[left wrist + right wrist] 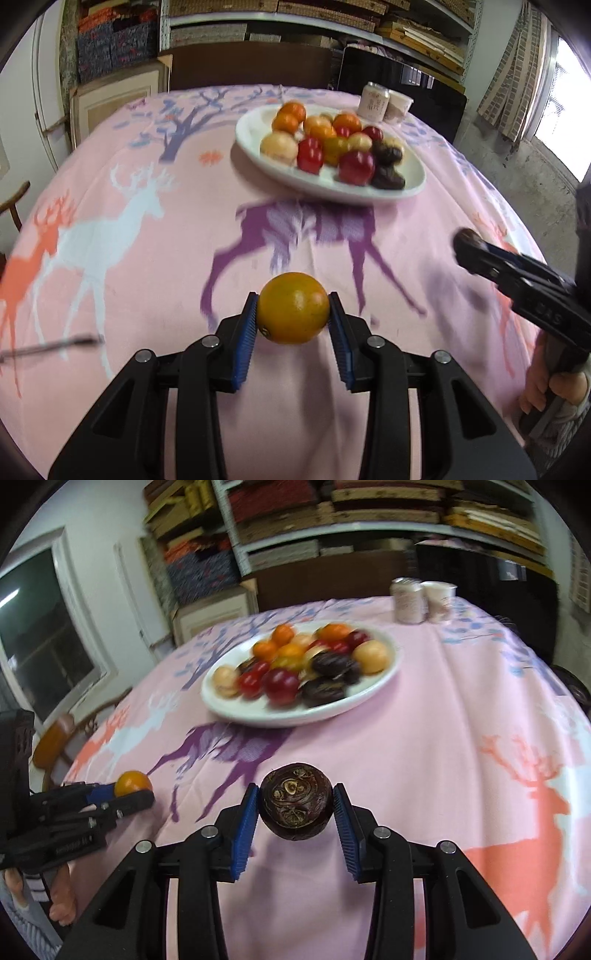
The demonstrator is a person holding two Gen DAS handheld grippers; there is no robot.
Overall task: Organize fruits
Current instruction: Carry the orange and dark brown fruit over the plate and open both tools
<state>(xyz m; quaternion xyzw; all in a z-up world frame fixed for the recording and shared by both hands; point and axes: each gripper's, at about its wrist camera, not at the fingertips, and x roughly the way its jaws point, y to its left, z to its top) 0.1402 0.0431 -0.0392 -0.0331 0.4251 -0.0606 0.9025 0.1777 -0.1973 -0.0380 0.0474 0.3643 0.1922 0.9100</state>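
My left gripper is shut on an orange and holds it above the pink tablecloth, short of the plate. My right gripper is shut on a dark purple round fruit, also held above the cloth. A white plate farther back holds several oranges, red fruits, pale peach-coloured fruits and dark purple fruits. It also shows in the right wrist view. The right gripper shows at the right of the left wrist view. The left gripper with its orange shows at the left of the right wrist view.
Two pale cups stand at the table's far edge behind the plate, also seen in the right wrist view. A wooden chair stands at the table's left side. Shelves with stacked boxes line the back wall.
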